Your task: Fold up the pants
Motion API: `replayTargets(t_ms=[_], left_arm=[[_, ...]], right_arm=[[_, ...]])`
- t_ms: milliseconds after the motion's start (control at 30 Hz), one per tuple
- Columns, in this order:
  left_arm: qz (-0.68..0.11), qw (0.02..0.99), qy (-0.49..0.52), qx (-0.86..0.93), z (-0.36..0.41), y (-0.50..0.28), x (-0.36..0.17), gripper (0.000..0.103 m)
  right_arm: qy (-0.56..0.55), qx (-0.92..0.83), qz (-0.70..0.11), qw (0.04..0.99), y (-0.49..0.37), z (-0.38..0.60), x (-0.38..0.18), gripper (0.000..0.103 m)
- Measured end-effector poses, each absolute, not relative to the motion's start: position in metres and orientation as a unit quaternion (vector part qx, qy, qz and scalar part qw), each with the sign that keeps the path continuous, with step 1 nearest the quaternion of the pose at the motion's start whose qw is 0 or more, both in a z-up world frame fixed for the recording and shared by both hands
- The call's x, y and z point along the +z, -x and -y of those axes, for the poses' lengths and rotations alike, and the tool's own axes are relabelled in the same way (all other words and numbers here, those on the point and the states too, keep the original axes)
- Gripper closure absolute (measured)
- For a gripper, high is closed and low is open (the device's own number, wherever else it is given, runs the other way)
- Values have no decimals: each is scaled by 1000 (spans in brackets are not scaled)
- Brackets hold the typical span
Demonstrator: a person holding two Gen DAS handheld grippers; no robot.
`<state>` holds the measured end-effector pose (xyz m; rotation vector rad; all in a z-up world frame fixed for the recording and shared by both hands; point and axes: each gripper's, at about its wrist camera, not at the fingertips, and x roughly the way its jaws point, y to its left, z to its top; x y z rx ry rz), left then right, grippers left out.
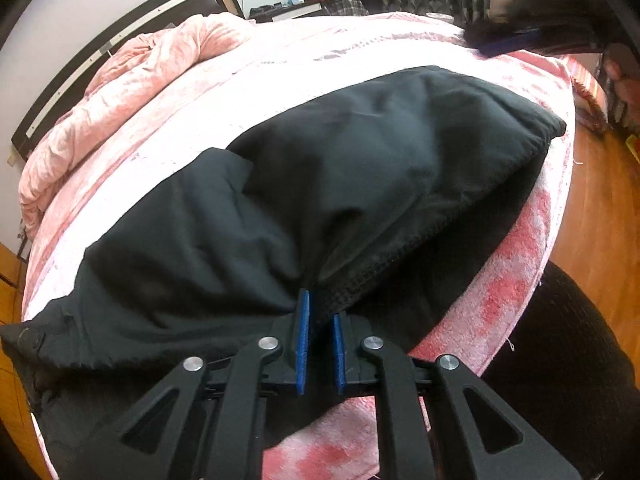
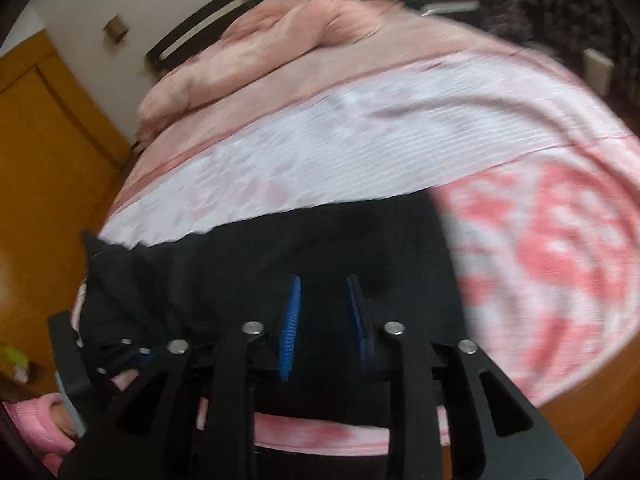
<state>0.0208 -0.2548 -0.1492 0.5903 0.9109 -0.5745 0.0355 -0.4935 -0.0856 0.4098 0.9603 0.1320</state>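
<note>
Left claw point(image 1: 320, 316): your blue pads are drawn nearly together and pinch a bunched ridge of black fabric at the near edge of the pants point(image 1: 320, 184).
Right claw point(image 2: 324, 300): your pads stand apart with nothing between them; they hover over the dark cloth, and the blur leaves it unclear whether they touch it.
Pants: black, lying across the near part of the bed point(image 1: 280, 60), already doubled into a broad slab. One end reaches toward the bed's right edge and the other trails off to the left corner.
Under the pants: a pink and white patterned towel point(image 1: 508, 280) sits beneath the near edge.
Further out: a crumpled pink quilt point(image 1: 132, 80) is heaped by the dark headboard point(image 1: 100, 44), well apart from the pants.
Step in hand, as a judgement: you appear to be taking hold of the near edge for another fold.
Doing it well: bring your right claw down on the same edge, apart from the left, and close it on every layer. Lift both together, level, so the edge stays straight.
Watch for: the left pinch looks bunched, so layers could slip out. The towel may also get caught in the grip.
</note>
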Motion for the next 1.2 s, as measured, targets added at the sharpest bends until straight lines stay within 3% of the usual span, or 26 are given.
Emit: replayTargets(t_ms=[67,200,367,500,567,633,833,1100,1133,1167,1200], left_arm=[[-429,817,-279,-267,255,-24,-153,93],[-429,818,-269,-272,248,-35,-155,90],[-452,811,-221,-299,226,-40,-140,58],[-475,815,-173,-284,181,-52,-114,49],[-489,824,-135,-251,152,-66,-104,37],[-503,838,-88,-194,113,-88,-95,34],[-558,827,17,-57,18,-158,-102,34],[-583,808,77,-45,0,-214,-111,37],[-588,803,84,-44,-3,-216,-117,49],[-596,796,94,-47,-5,-220,-122,74],[-601,790,105,-52,-9,-220,-126,77]], right_arm=[[-195,87,-482,849,-53,461,-101,54],[-184,103,-523,826,-75,414,-129,56],[-125,66,-556,819,-78,396,-156,62],[-115,61,-559,819,-77,396,-160,62],[-116,60,-559,819,-77,397,-160,62],[-114,58,-559,820,-78,397,-162,62],[-97,46,-558,823,-79,386,-161,62],[-92,43,-562,821,-80,380,-160,62],[-91,43,-562,821,-81,379,-161,62],[-92,43,-562,821,-81,378,-161,62],[-92,43,-562,821,-81,377,-161,62]])
